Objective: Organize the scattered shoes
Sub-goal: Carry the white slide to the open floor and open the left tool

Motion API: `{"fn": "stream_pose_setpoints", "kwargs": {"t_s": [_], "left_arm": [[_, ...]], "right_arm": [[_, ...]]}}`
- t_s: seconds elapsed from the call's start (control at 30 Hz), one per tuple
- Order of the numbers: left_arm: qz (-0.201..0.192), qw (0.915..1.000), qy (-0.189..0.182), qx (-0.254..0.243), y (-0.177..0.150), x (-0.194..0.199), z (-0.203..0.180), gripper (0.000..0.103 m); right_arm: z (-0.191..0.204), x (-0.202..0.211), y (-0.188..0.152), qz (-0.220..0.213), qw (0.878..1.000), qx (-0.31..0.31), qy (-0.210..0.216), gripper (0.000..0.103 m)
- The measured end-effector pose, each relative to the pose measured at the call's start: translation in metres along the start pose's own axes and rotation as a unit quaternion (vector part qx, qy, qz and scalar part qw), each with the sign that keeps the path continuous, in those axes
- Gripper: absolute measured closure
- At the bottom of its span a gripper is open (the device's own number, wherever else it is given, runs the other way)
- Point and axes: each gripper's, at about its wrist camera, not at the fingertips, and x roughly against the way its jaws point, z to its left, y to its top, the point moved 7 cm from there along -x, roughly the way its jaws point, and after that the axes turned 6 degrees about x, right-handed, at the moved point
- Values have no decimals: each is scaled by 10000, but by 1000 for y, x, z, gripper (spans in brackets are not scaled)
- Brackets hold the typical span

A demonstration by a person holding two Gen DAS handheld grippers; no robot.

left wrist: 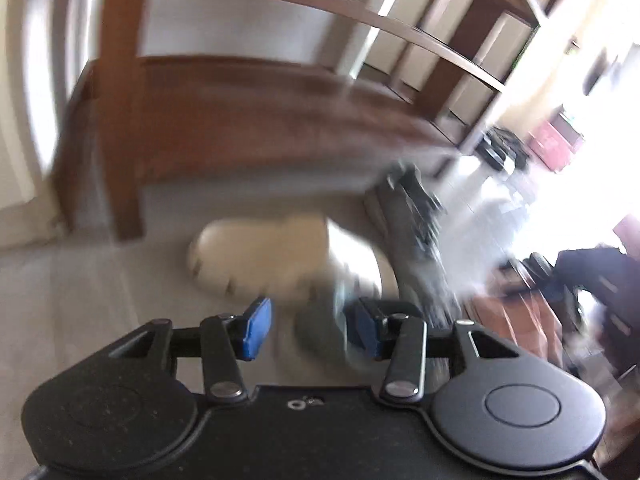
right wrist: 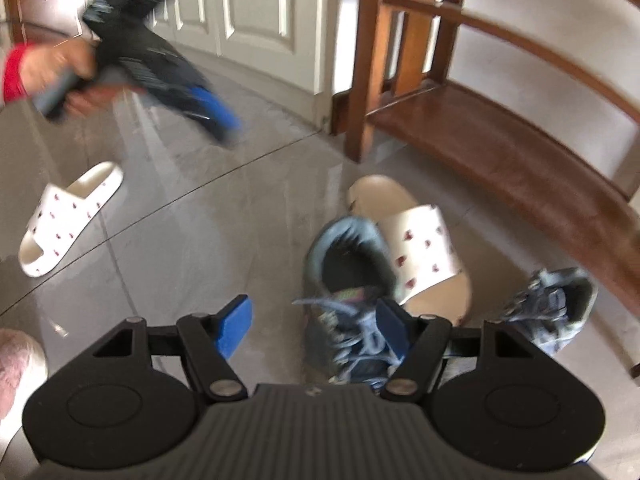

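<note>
Right gripper (right wrist: 314,330), jaws wide and empty, hangs above the grey-blue laced sneaker (right wrist: 344,280) beside the low brown wooden shoe rack (right wrist: 500,148), probably to shelve it; left gripper (left wrist: 308,330), jaws half-open, empty.

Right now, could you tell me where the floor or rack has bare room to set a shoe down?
The low wooden rack shelf is bare along its length. Open grey tile lies between the lone white patterned slipper and the blue-grey sneaker. It is crowded beside the rack, where that sneaker overlaps a second white slipper, with another sneaker beside them.
</note>
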Motion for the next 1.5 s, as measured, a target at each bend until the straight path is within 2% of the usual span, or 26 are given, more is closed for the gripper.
{"fn": "stream_pose_setpoints", "kwargs": {"t_s": [0.2,0.33,0.37,0.43,0.53,0.6,0.73,0.83,0.93,1.03,1.13,1.2,1.33,1.37,1.43,1.5], "left_arm": [[309,9995,5,119,16,-77,-5,59],[571,9979,-198,220,29,-107,1,61],[626,9973,-281,274,32,-112,2,65],[699,9952,-508,451,39,-121,3,78],[670,9918,-801,731,48,-128,6,87],[566,9909,-878,843,51,-126,10,91],[-36,9892,-1031,1043,54,-103,20,92],[-489,9879,-1129,945,57,-58,29,92],[-762,9890,-1013,758,51,-4,38,92],[-849,9908,-845,628,26,52,48,92],[-612,9941,-658,601,-15,90,57,92],[-463,9950,-592,657,-35,104,62,92],[-44,9948,-435,917,-107,131,77,92],[-10,9947,-420,939,-116,133,80,92],[142,9923,-484,1127,-155,134,81,92],[224,9899,-603,1260,-174,133,82,92]], "right_arm": [[-38,3,4,181,9967,-338,-716,31],[-66,5,4,246,9893,-985,-1048,31],[-67,6,3,259,9885,-1084,-1023,31],[-65,10,-2,300,9869,-1248,-973,31],[-53,15,-9,374,9863,-1279,-975,31],[-45,17,-12,411,9858,-1302,-979,31],[-33,17,-19,492,9850,-1325,-986,31],[-29,16,-14,409,9863,-1290,-946,31],[-27,13,-3,269,9882,-1242,-858,31],[-16,9,20,-34,9929,-1025,-597,31],[1,1,40,-216,9967,-710,-331,31],[15,-6,53,-309,9983,-467,-151,31],[56,-19,68,-361,9989,28,302,31],[67,-23,69,-331,9984,116,443,31],[81,-29,67,-210,9973,215,666,31],[97,-36,61,-21,9957,347,860,31]]}}
